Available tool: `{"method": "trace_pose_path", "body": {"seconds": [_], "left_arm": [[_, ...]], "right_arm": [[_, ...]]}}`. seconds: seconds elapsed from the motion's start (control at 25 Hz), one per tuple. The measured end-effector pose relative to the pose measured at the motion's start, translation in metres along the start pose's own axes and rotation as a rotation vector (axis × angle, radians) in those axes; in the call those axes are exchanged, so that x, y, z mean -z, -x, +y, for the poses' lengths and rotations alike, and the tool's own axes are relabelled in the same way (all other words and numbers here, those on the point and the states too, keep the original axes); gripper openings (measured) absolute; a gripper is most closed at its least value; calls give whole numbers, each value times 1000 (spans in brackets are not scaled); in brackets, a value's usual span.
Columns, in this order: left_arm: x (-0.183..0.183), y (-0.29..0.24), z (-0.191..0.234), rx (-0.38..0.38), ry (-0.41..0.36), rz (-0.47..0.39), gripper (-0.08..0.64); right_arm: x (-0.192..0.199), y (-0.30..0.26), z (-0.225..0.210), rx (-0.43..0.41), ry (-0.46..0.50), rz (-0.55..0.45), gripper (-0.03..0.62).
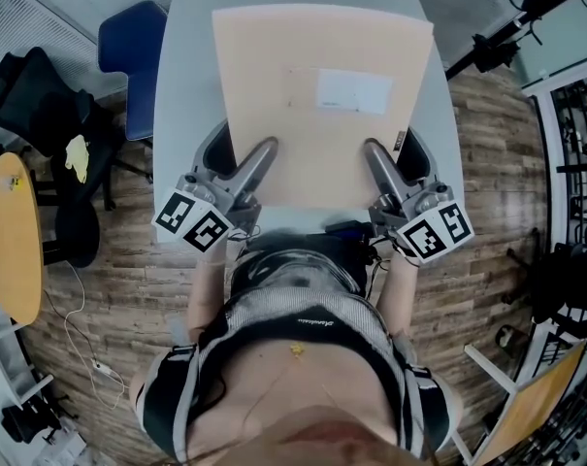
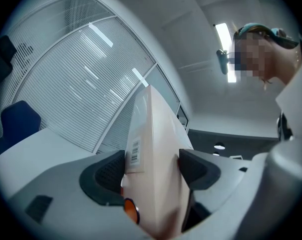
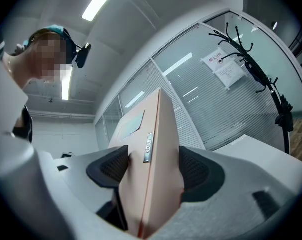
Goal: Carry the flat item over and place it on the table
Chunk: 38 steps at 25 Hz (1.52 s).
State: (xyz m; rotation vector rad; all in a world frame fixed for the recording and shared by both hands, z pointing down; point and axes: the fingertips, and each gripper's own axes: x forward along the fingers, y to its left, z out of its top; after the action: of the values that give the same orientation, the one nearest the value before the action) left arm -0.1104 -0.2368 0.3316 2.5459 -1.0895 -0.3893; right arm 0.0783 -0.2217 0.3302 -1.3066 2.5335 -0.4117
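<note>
A flat, pale pink box with a white label on top is held level above the grey table. My left gripper is shut on its near left edge and my right gripper is shut on its near right edge. In the left gripper view the box stands edge-on between the dark pads, with a barcode sticker on its side. In the right gripper view the box is likewise clamped between both pads.
A blue chair stands at the table's left, with a black office chair and a round wooden table further left. A black coat stand is at the right. Shelving lines the right wall. The person's torso is close to the table's near edge.
</note>
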Motion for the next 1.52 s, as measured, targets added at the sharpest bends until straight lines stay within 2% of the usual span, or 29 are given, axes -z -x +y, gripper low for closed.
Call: {"method": "trace_pose_path", "body": {"seconds": [0.48,0.72,0.8,0.92,1.08,1.52], "left_arm": [[7,1,5,-20,6,11,333],[25,-5,12,-29,30,41,333],[36,-6,18,-25,48,44,333],[52,-11,26,-51,77,93,333],[80,-15,43,-59,118,102,333],[170,-11,92,-164,269,273,333]], "right_arm": [[9,-2,-5,6,-13,13,307],[23,0,-19,38,-35,35,304],[32,0,-25,48,-49,53,304],[47,0,-38,65,-72,87,304],[70,-2,-54,91,-103,136,304],[159,-6,-98,156,-219,316,305]]}}
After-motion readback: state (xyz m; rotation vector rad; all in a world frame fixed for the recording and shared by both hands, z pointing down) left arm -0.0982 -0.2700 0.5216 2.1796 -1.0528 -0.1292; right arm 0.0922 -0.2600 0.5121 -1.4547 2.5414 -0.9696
